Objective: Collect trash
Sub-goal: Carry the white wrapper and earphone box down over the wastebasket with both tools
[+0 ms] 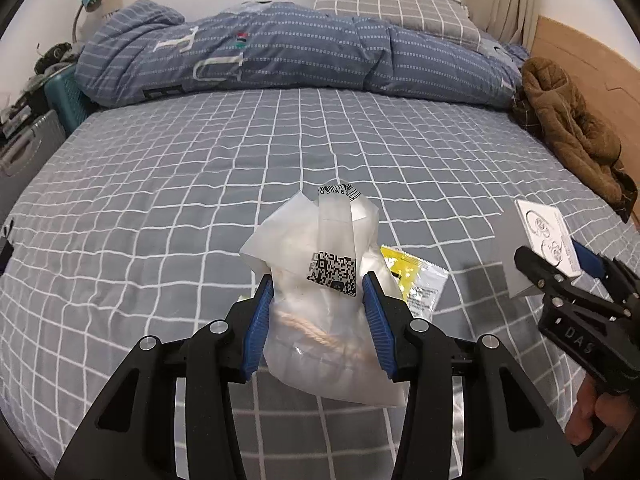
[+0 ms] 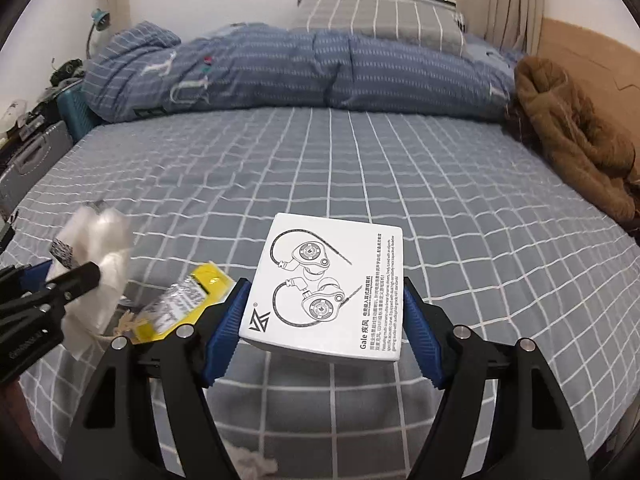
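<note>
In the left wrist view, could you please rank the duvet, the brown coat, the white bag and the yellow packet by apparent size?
1. Duvet
2. Brown coat; roughly level with the white bag, which sits close to the camera, so I will not rank them.
3. Yellow packet, partly hidden behind the bag.

one plastic bag (image 1: 320, 280), one earphone box (image 2: 326, 286), one yellow wrapper (image 2: 188, 304)

Both fisheye views ride close behind their own hand-held gripper fingers, tilted down across the bed (image 1: 280, 140) toward the rolled duvet (image 2: 300, 68) and window in the upper frame. Each catches the other gripper at its edge; both share the yellow wrapper (image 1: 416, 276).
</note>
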A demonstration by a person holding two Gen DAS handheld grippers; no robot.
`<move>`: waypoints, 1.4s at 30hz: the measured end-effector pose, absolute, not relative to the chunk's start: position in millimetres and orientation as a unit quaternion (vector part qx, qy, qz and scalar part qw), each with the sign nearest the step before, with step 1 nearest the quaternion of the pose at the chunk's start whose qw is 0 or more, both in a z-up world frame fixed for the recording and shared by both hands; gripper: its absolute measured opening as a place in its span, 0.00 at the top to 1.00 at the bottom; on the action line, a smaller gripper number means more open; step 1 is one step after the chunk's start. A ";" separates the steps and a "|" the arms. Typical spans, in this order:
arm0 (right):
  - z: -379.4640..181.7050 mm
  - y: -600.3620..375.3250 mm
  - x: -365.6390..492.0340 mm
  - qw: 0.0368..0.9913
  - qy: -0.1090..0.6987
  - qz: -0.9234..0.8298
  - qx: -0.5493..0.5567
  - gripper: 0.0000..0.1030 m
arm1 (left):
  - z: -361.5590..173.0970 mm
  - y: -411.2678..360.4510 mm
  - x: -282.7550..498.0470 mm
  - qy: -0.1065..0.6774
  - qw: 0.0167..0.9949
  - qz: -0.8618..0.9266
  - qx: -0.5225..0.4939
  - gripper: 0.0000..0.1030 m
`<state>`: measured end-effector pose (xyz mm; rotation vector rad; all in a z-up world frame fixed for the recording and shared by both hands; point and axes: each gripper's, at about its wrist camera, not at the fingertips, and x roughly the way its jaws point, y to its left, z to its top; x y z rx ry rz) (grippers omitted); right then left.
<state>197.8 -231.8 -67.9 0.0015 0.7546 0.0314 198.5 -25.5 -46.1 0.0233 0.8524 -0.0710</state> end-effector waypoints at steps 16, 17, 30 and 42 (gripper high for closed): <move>-43.4 -225.0 131.1 0.936 0.352 0.023 0.001 0.32 | -33.7 -19.5 140.6 0.403 0.914 -0.042 0.011 0.57; -42.0 -224.1 127.5 0.936 0.351 0.023 -0.001 0.32 | -33.0 -20.3 136.6 0.402 0.914 -0.043 0.013 0.57; -29.7 -221.2 85.4 0.938 0.345 0.031 -0.002 0.32 | -22.0 -18.0 90.9 0.394 0.918 -0.047 0.006 0.57; -26.4 -214.4 36.7 0.938 0.345 0.041 -0.003 0.34 | -15.0 -18.4 42.5 0.390 0.919 -0.051 0.000 0.57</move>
